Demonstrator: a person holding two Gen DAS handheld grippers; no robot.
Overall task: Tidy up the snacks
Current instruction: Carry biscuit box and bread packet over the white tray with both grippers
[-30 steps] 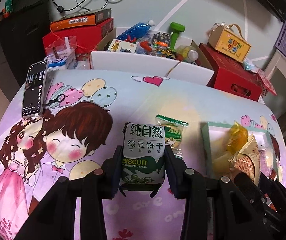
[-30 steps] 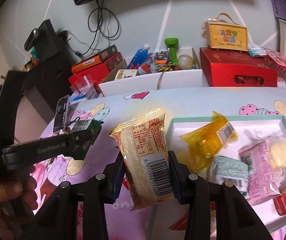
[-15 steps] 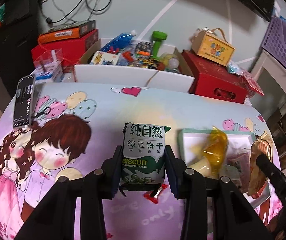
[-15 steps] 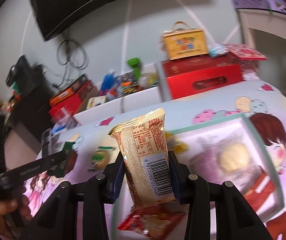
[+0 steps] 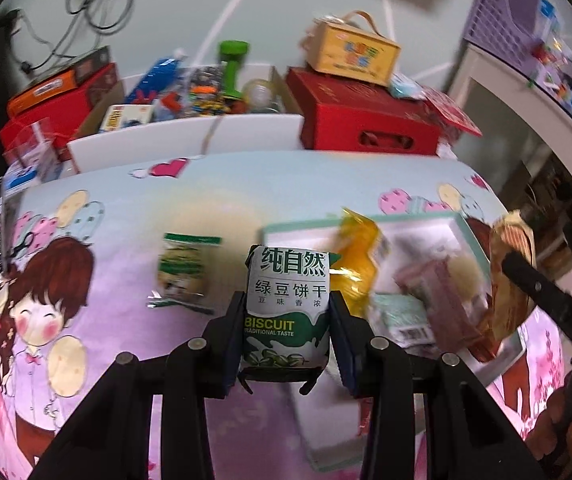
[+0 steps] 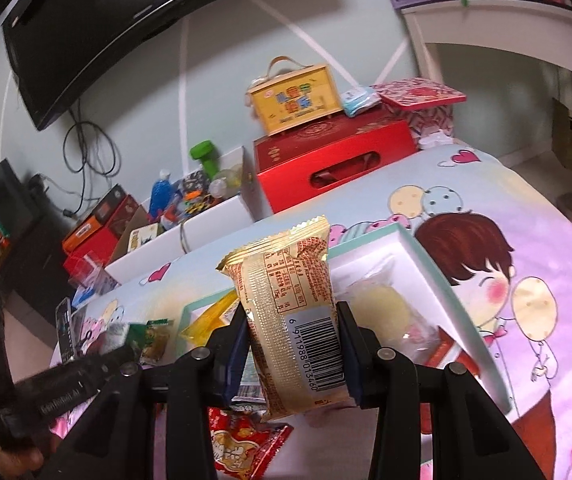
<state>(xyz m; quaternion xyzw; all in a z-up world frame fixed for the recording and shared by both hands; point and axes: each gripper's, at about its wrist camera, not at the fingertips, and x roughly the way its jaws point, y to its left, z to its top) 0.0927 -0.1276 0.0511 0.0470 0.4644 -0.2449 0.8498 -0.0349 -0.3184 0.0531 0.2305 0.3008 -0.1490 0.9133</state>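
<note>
Heads-up, both your grippers are clamped on packets over the snack tray (image 5: 462, 222), left gripper (image 5: 287, 334) squeezing the green-bean biscuit pack (image 5: 287, 304), right gripper (image 6: 293, 354) the golden wafer packet (image 6: 290, 320), so releasing high could bounce them off the crowded tray.

Both cameras sit just behind their own fingers and look down at a slant, close to the table (image 5: 246, 184). The left view faces the tray (image 5: 458, 224) from its left side. The right view looks over the tray (image 6: 426, 256) from nearer. Both show the red box (image 5: 362, 120) (image 6: 338, 160) behind the tray.
</note>
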